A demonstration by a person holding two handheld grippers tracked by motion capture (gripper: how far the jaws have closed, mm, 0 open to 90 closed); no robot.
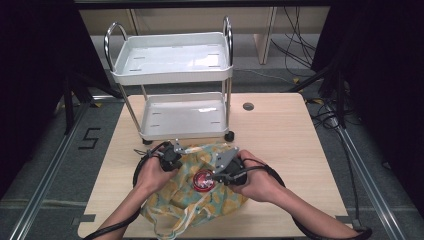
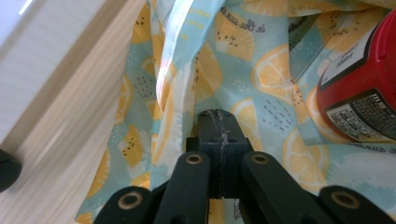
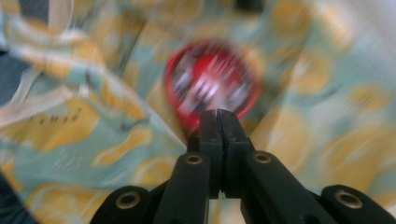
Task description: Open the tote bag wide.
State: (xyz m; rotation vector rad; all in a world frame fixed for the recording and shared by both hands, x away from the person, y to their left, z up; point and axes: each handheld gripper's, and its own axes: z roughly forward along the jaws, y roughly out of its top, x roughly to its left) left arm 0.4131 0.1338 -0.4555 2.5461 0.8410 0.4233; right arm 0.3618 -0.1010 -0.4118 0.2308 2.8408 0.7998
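Observation:
A cloth bag (image 1: 220, 200) printed with orange slices on pale blue lies rumpled at the table's near edge. A red round can (image 1: 203, 180) with a printed label stands in its folds. My left gripper (image 1: 181, 158) is at the bag's far left edge. In the left gripper view its jaws (image 2: 218, 116) are shut, tips against a fold of the bag (image 2: 243, 56), with the can (image 2: 364, 98) to the right. I cannot tell whether cloth is pinched. My right gripper (image 1: 214, 177) is just right of the can. In the blurred right gripper view its jaws (image 3: 219, 114) are shut in front of the can (image 3: 212, 79).
A white two-shelf cart (image 1: 175, 70) with chrome handles stands on the far half of the wooden table (image 1: 280, 140), its wheels just behind the bag. A round grommet (image 1: 248, 106) sits in the tabletop at the back. Cables lie on the floor to the right.

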